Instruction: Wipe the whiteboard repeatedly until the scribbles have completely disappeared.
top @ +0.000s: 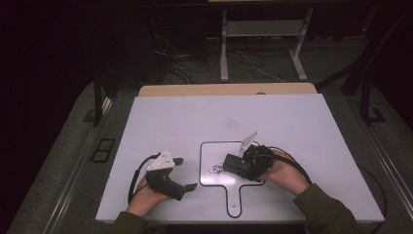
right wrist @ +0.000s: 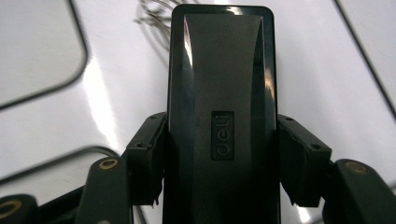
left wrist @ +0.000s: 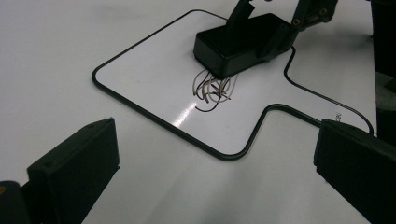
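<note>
Wiping scribbles [left wrist: 212, 89] off the whiteboard [top: 210, 151], the right gripper [top: 233, 165] pinched an eraser [right wrist: 222, 112], probably mid-stroke; left gripper [top: 184, 173] sat spread.

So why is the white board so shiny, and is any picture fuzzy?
Left gripper view: a glare streak on the board beside the scribble. Right gripper view: bright glare bands on the board and glints on the black eraser; the scribble looks blurred. High view: dim, dark surroundings, table evenly lit.
</note>
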